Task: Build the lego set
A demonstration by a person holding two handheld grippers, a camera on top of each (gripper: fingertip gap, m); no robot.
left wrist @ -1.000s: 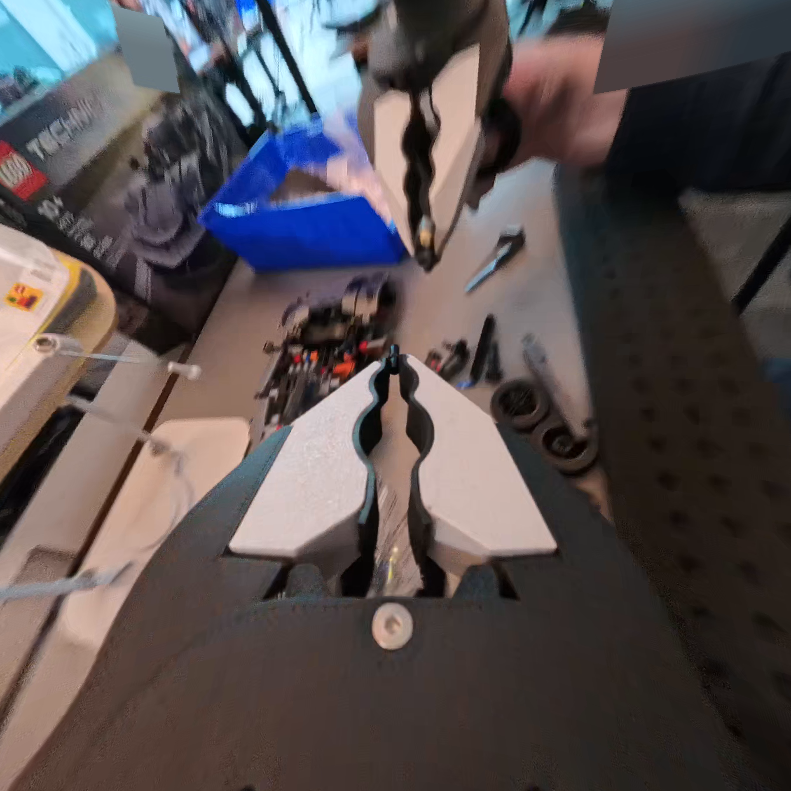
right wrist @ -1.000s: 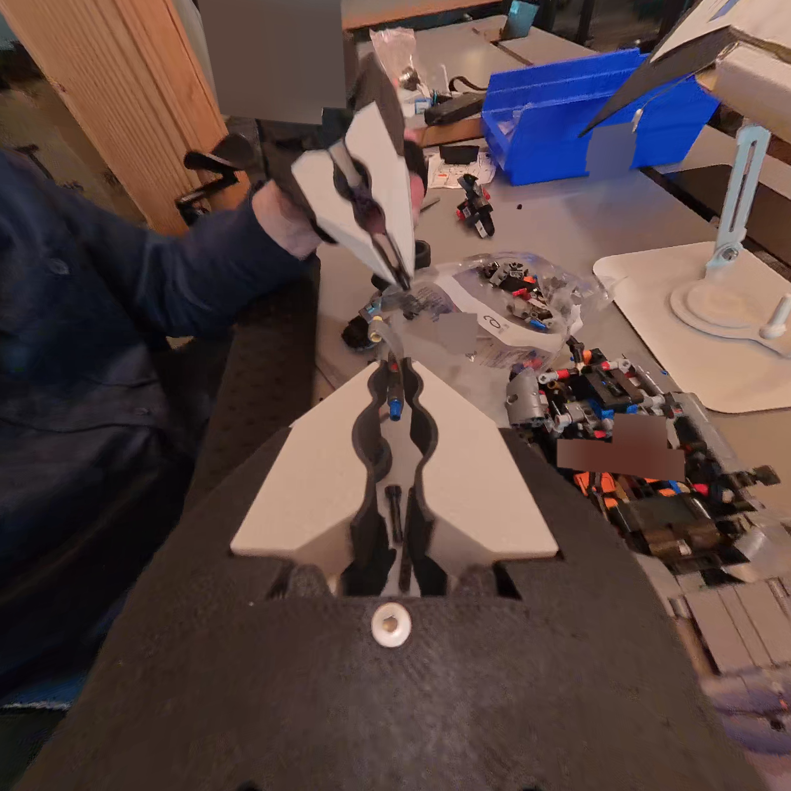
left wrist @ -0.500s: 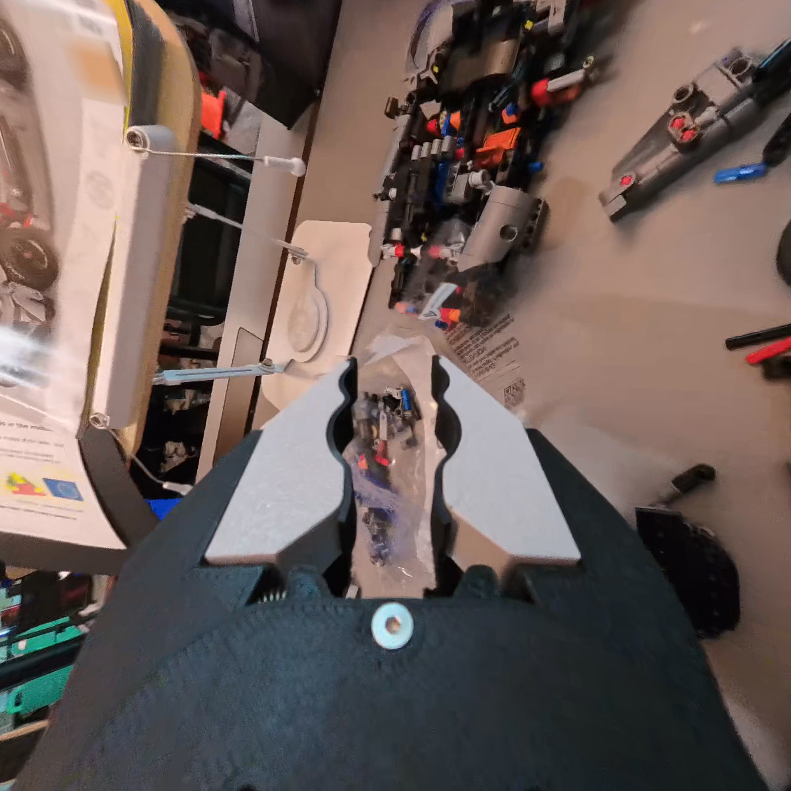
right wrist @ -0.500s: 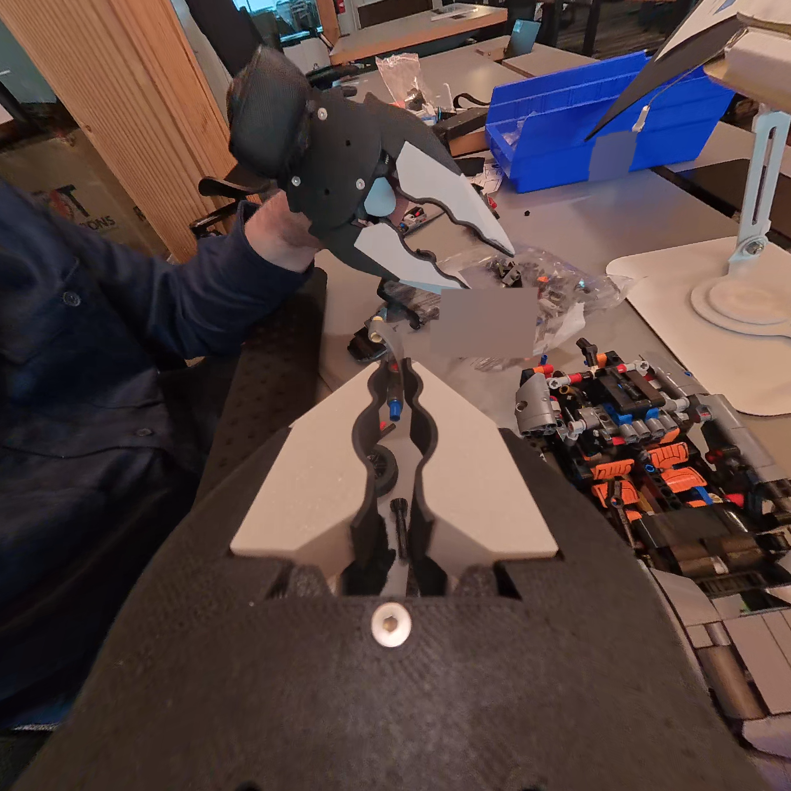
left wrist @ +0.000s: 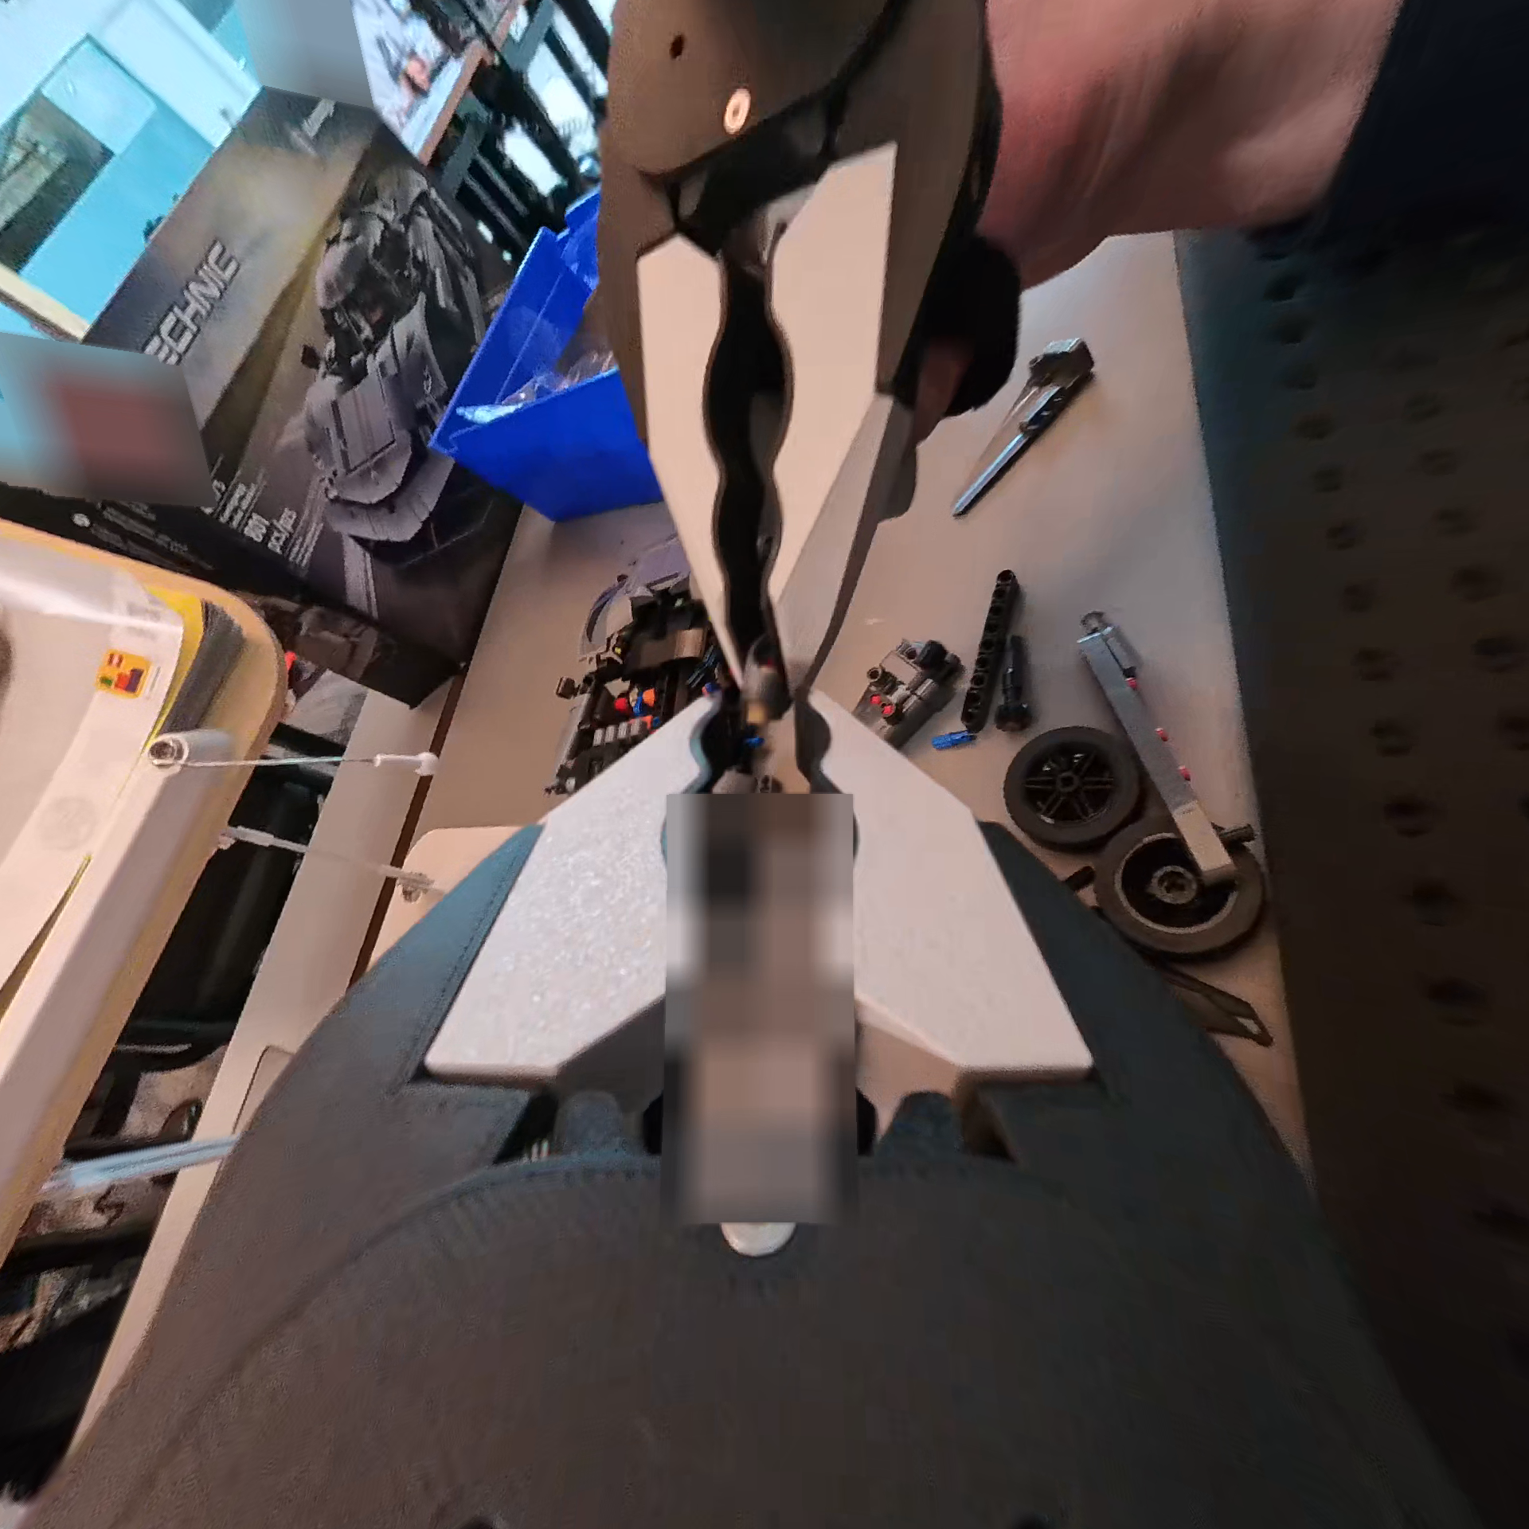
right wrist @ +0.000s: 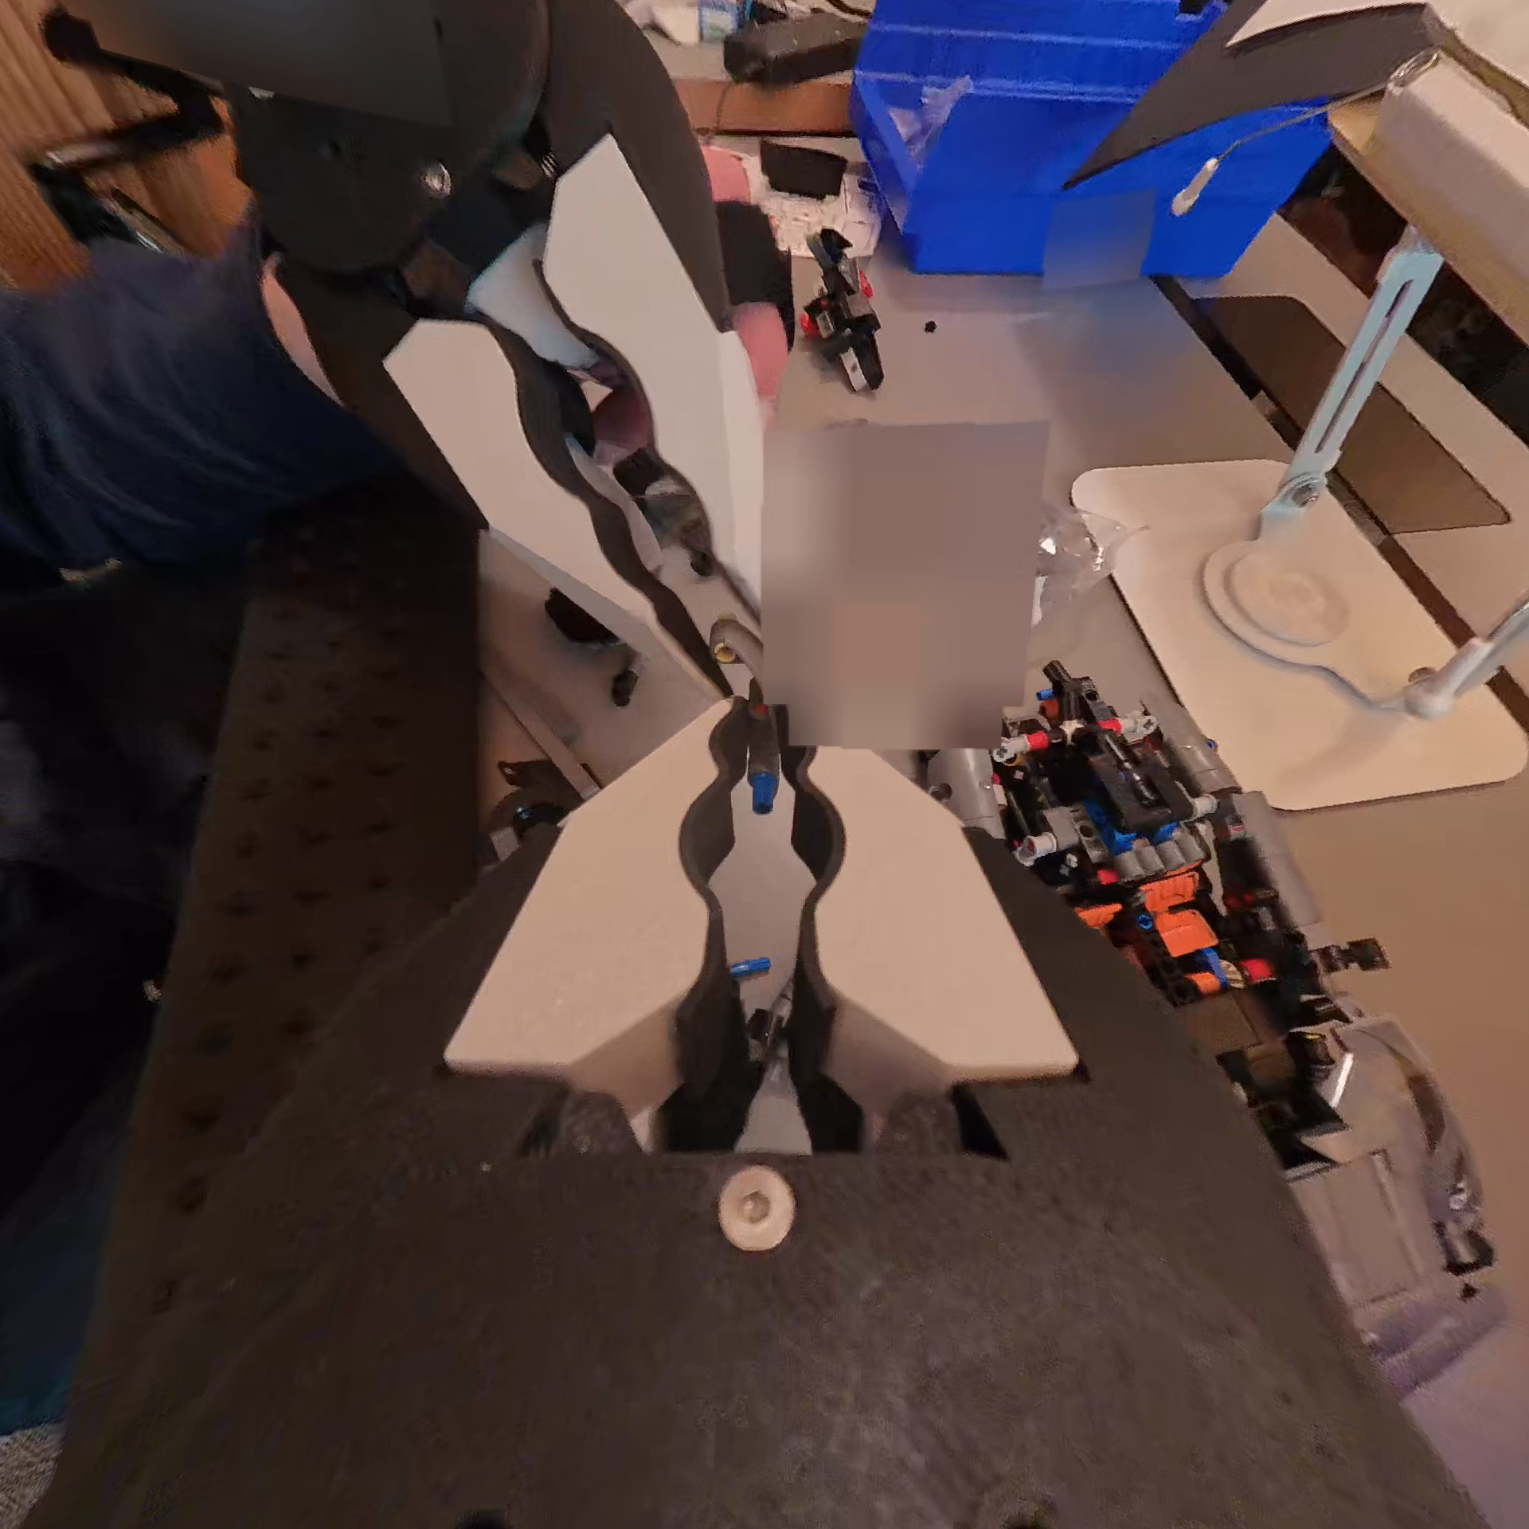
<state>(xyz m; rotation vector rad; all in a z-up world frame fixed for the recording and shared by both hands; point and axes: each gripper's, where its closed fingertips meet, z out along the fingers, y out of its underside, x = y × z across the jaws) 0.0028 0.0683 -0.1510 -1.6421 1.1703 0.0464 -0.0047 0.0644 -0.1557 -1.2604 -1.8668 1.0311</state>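
My right gripper [right wrist: 763, 716] is shut on a small dark pin piece [right wrist: 761, 765] with a blue end and a grey elbow on top. My left gripper [left wrist: 759, 716] meets it tip to tip. The left gripper also shows in the right wrist view [right wrist: 732, 662], reaching in from the upper left. Its jaws are nearly closed, with what looks like a clear parts bag [right wrist: 1076, 538] pinched between them; a blur patch hides most of the bag. In the left wrist view, the right gripper [left wrist: 765, 654] comes down from above. The part-built car model [right wrist: 1158, 844] lies on the table to the right.
A blue bin [right wrist: 1034, 124] stands at the back and a white stand base [right wrist: 1291, 579] to the right. Two black wheels [left wrist: 1067, 786], a black beam [left wrist: 993, 654], a long grey piece [left wrist: 1142, 728] and a small subassembly [left wrist: 910, 687] lie loose. The set box [left wrist: 331, 372] stands at the left. Both grippers' tips are close together, under 4 cm apart. From either gripper's tips it is about 12 centimetres to the small subassembly [left wrist: 910, 687].
Half a second ago my left gripper pointed down, open over the parts bag. It has swung up to face the right gripper, jaws narrower. The right gripper still holds its piece.
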